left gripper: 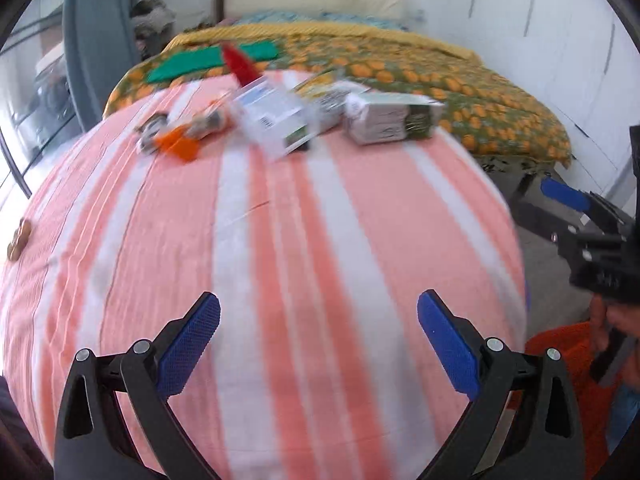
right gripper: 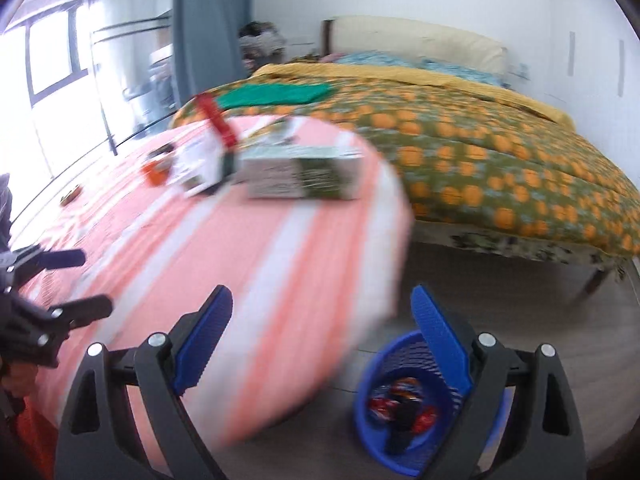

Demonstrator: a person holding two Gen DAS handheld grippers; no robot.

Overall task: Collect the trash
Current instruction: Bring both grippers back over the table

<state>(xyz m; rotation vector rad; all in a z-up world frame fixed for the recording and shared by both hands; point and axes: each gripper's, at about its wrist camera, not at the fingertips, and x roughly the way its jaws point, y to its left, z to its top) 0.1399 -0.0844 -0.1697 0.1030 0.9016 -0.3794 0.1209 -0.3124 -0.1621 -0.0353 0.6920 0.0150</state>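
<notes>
Trash lies at the far end of a table under a pink-and-white striped cloth (left gripper: 280,260): a white box with a red flap (left gripper: 272,120), a grey-green carton (left gripper: 392,120), and orange and silver wrappers (left gripper: 176,136). The box (right gripper: 200,164) and carton (right gripper: 304,178) also show in the right wrist view. My left gripper (left gripper: 319,314) is open and empty above the near cloth. My right gripper (right gripper: 322,308) is open and empty over the table's right edge, above a blue basket (right gripper: 372,412) on the floor holding red wrappers (right gripper: 400,400).
A bed with an orange-patterned green quilt (right gripper: 500,168) stands behind the table, with a green cloth (left gripper: 212,60) on it. A window and a grey curtain (right gripper: 208,28) are at the left. Small brown items (left gripper: 18,240) lie at the table's left edge. Both views are motion-blurred.
</notes>
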